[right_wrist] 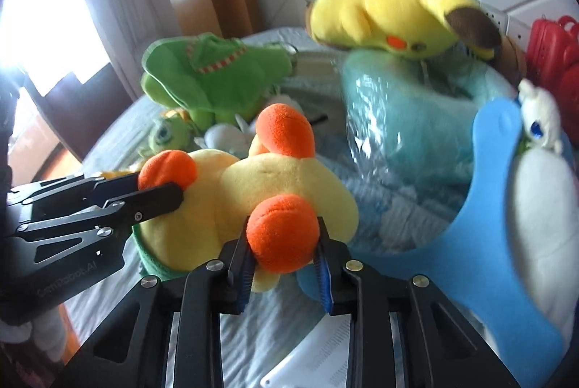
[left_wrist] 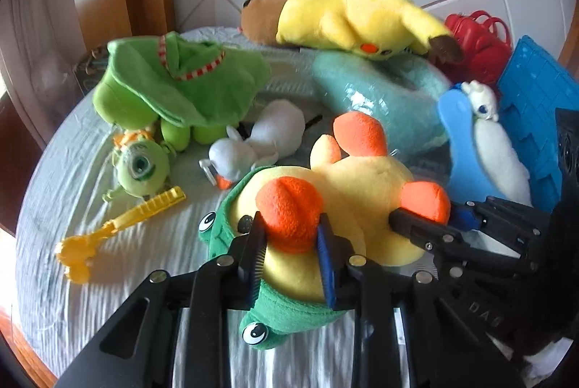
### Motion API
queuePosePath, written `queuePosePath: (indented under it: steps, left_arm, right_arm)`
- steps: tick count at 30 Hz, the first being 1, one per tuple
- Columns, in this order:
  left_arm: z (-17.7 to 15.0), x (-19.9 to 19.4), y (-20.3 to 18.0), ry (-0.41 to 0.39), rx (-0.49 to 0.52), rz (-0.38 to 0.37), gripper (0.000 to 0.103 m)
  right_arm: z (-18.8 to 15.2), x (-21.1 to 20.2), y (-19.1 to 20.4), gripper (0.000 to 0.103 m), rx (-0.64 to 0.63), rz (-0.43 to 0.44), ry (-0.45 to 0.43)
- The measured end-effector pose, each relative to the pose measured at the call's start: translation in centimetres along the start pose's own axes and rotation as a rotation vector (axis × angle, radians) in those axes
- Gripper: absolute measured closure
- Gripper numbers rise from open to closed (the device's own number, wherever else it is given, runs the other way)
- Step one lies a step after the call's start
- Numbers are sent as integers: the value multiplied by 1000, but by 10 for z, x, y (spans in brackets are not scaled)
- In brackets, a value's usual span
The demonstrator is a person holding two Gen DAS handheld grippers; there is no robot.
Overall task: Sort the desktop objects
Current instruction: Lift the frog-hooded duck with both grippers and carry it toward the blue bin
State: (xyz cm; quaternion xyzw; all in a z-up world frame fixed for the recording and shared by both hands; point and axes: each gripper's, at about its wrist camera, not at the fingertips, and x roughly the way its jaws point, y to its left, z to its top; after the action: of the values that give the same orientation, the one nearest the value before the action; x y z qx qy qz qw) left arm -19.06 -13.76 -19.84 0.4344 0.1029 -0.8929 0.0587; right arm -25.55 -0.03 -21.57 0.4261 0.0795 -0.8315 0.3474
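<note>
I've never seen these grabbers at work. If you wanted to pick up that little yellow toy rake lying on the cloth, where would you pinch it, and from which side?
Probably the thin straight handle of the yellow rake, near its middle, coming down from above with the fingers across it. It lies flat on the cloth, and the toothed head and forked end are wider and awkward to pinch.

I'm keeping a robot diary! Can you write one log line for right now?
left tongs: shut on duck plush foot | right tongs: shut on other foot | duck plush: on cloth, unsorted
</note>
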Motion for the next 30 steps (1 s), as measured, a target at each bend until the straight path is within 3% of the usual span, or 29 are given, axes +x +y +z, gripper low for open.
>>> queuePosePath:
  steps: [8,13,20,30]
  left_arm:
    - [8,-46,-17,-59,16,17,78]
    - [2,-58,-33,-47,48,-23,78]
    - [-13,-79,-58,-51,159,-148,78]
    - [-64,-114,-114,6,395,-354,78]
  right_arm:
    - [5,-50,2,75,-21,14,-59]
    - [-6,-73,-1,75,-2,-24,-58]
    - [-41,-122,-4,75,95,-137,-97]
    - [-134,-200,5,75,335,-342,-130]
